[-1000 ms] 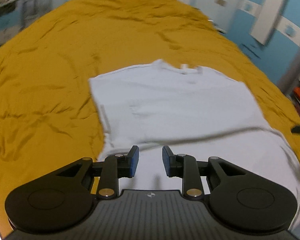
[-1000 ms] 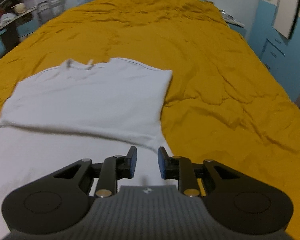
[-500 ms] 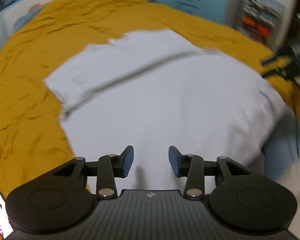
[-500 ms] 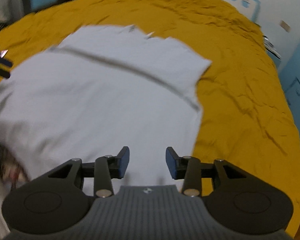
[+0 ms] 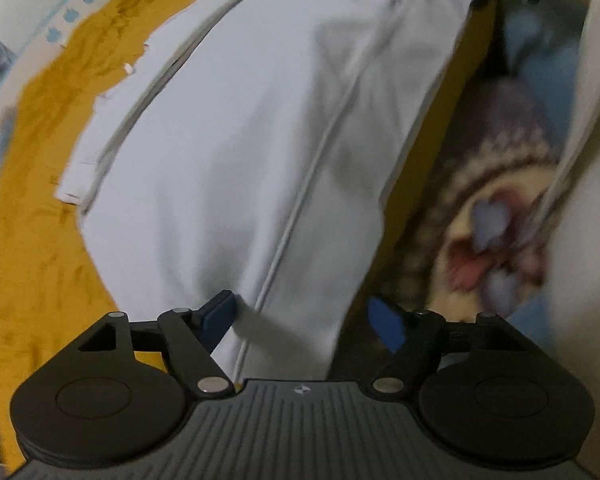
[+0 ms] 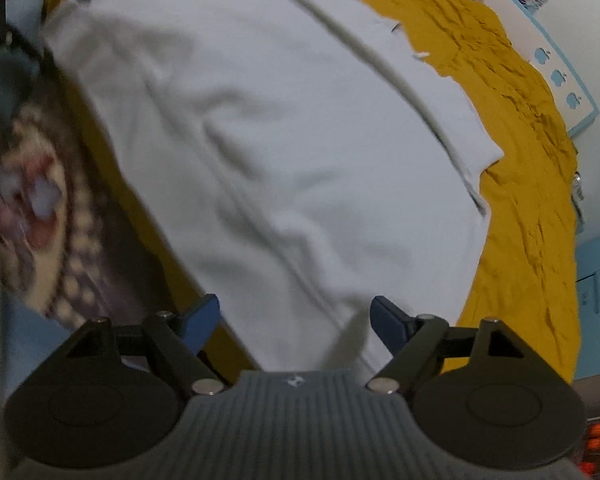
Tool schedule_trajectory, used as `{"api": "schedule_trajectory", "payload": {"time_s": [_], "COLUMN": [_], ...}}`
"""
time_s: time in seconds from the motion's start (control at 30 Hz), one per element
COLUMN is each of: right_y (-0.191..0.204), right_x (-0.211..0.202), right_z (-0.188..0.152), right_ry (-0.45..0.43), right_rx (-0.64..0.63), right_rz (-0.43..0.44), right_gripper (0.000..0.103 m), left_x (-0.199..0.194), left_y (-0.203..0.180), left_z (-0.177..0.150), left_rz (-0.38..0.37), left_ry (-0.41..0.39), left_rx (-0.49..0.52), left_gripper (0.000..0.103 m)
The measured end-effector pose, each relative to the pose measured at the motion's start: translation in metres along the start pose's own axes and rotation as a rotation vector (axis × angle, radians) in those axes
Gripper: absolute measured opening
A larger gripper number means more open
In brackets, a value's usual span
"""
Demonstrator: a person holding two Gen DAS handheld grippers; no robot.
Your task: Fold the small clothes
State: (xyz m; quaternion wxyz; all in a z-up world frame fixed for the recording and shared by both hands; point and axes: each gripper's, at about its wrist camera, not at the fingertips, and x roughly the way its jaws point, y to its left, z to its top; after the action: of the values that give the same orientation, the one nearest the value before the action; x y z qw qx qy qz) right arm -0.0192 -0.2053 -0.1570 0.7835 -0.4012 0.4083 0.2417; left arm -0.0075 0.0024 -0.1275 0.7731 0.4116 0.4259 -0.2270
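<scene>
White garment [image 5: 260, 132] laid part-folded on mustard bed cover [image 5: 32, 216]; left gripper [image 5: 302, 316] and right gripper [image 6: 294, 318] jaws just spread wide, nothing gripped; risk: only top layer pinched near hem, fold dragged askew.

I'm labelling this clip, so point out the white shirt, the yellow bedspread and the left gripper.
white shirt [image 5: 260, 128], left wrist view, on its flat middle.
yellow bedspread [image 6: 520, 208], right wrist view, on bare wrinkled cloth beside the shirt.
left gripper [image 5: 304, 316], left wrist view, midway between its open blue-padded fingertips.
</scene>
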Motion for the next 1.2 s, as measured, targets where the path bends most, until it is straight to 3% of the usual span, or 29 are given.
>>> {"api": "schedule_trajectory", "payload": {"time_s": [0.23,0.33,0.37,0.4,0.47,0.57,0.67,0.73,0.87,1.2], "right_y": [0.032,0.036,0.033,0.030,0.025,0.017,0.009,0.002,-0.019,-0.076], "right_x": [0.037,0.038,0.036,0.034,0.027,0.012,-0.010,-0.025,-0.051,-0.082], "right_z": [-0.021,-0.025,-0.025,-0.026,-0.025,-0.025,-0.023,-0.018,-0.006,0.040], "right_ry": [0.035,0.032,0.026,0.020,0.013,0.003,-0.020,-0.042,-0.100,-0.249], "right_rx": [-0.191,-0.212,-0.199,-0.190,-0.180,-0.170,-0.150,-0.127,-0.051,0.118], "right_rz": [-0.126,-0.150,-0.149,-0.152,-0.159,-0.149,-0.125,-0.122,-0.147,-0.333], "right_gripper": [0.083,0.080,0.075,0.072,0.062,0.040,0.005,0.000,0.000,0.000], "left_x": [0.027,0.028,0.026,0.023,0.016,0.003,-0.014,-0.025,-0.044,-0.069], "left_y": [-0.026,-0.030,-0.030,-0.030,-0.026,-0.021,-0.014,-0.006,0.012,0.091], "left_z": [-0.005,-0.006,-0.004,-0.005,-0.007,-0.008,-0.008,-0.006,0.003,0.045], "left_rz": [0.154,0.190,0.207,0.215,0.212,0.223,0.219,0.211,0.245,0.326], "left_ry": [0.015,0.013,0.009,0.004,-0.008,-0.026,-0.053,-0.076,-0.143,-0.309], "left_rx": [0.067,0.066,0.060,0.058,0.038,0.011,-0.039,-0.086,-0.178,-0.435], "left_gripper": [0.096,0.082,0.071,0.069,0.054,0.031,0.019,0.017,0.015,0.014]}}
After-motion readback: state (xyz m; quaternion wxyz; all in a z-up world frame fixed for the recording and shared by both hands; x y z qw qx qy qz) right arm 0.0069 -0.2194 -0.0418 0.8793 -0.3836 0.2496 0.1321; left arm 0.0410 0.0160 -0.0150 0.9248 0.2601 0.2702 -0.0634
